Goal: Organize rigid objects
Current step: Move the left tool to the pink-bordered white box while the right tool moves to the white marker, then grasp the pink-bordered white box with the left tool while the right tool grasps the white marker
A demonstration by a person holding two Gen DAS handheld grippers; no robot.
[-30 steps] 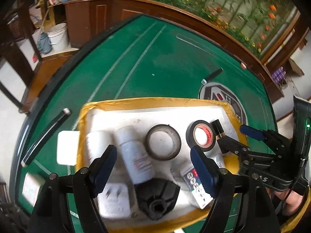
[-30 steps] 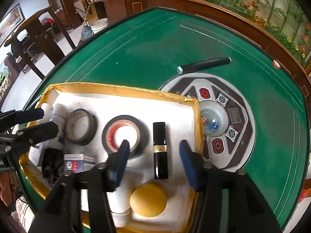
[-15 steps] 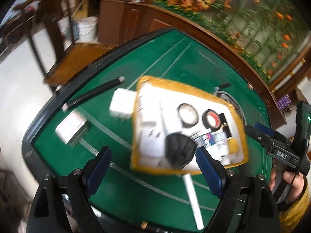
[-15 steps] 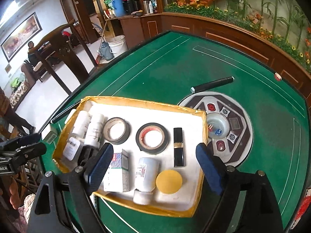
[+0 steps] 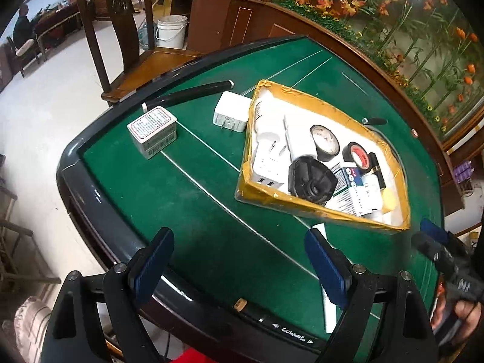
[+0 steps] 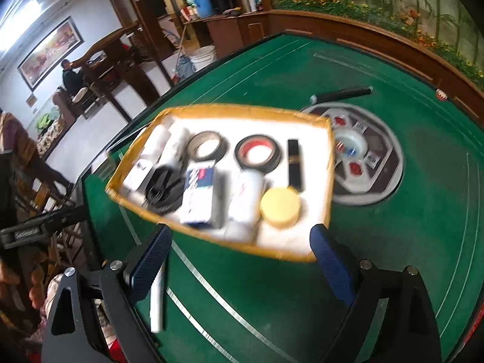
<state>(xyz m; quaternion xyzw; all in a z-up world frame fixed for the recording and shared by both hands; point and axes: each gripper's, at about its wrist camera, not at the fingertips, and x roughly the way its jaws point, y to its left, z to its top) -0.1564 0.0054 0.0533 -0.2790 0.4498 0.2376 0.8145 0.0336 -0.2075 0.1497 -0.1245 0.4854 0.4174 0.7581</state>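
A yellow-rimmed white tray [image 5: 317, 208] [image 6: 224, 242] sits on the green table. It holds white bottles, two tape rolls [image 5: 323, 139] [image 6: 258, 152], a black lipstick [image 6: 295, 163], a yellow round tin [image 6: 279, 202], a blue-white box [image 6: 199, 196], a black part [image 5: 311, 180] and a white charger. A white plug adapter [image 5: 231, 112] and a small white box [image 5: 152, 128] lie left of the tray. My left gripper [image 5: 239, 263] is open and empty, pulled back near the table's front edge. My right gripper [image 6: 239, 260] is open and empty, just in front of the tray.
A white tube [image 5: 328, 296] [image 6: 157, 305] lies on the felt near the front edge. Black rods lie beyond the small box [image 5: 187, 93] and past the tray [image 6: 341, 93]. A round dice console [image 6: 366, 157] sits right of the tray. A wooden chair [image 5: 121, 39] stands off the left corner.
Both grippers have drawn back and up from over the tray and opened wider. The tray now lies farther off in both views, and the adapter, small box and white tube have come into sight.
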